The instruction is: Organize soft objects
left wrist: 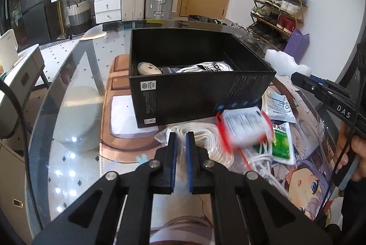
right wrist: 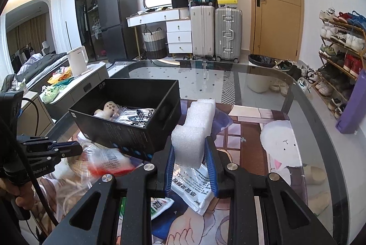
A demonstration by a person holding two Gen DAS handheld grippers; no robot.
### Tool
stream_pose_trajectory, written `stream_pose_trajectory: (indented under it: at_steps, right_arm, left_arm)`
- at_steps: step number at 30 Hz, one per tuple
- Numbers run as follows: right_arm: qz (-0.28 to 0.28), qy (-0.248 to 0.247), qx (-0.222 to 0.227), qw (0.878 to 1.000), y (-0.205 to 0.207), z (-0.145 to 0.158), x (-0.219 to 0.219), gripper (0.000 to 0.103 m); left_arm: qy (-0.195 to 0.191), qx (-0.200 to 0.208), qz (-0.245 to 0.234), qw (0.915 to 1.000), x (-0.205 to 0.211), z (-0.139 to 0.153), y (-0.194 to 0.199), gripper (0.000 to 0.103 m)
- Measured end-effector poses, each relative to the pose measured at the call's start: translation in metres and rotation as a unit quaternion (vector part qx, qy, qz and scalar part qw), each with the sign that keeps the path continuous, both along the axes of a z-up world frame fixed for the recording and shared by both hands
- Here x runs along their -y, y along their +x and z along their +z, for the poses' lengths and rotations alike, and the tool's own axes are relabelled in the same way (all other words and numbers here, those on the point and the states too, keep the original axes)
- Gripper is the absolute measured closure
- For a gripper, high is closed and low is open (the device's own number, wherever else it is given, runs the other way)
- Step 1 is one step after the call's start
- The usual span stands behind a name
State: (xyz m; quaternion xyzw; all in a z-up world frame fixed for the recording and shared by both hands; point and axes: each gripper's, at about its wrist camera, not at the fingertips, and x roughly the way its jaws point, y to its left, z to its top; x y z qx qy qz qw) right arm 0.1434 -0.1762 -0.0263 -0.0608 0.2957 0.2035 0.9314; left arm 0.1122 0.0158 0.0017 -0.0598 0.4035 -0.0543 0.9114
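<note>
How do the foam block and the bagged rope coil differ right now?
The white foam block is bare, squeezed in the right gripper; the rope coil is bagged, lying on the glass table. The left gripper, jaws shut, pinches only its bag. Both are white and outside the black box.

A white foam block stands tilted beside the open black box, which holds a small plush doll and a bagged garment, with a bagged white cord coil in front.
</note>
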Motion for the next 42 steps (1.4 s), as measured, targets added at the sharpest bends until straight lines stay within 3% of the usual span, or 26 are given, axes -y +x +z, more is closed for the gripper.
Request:
stream_pose_trajectory:
  at_steps: [42]
  right_arm:
    - [0.036,0.001,0.041,0.998,-0.023,0.027,-0.012,0.078]
  left_arm:
    - [0.026,0.079,0.004,0.9966,-0.003,0.061,-0.027,0.103]
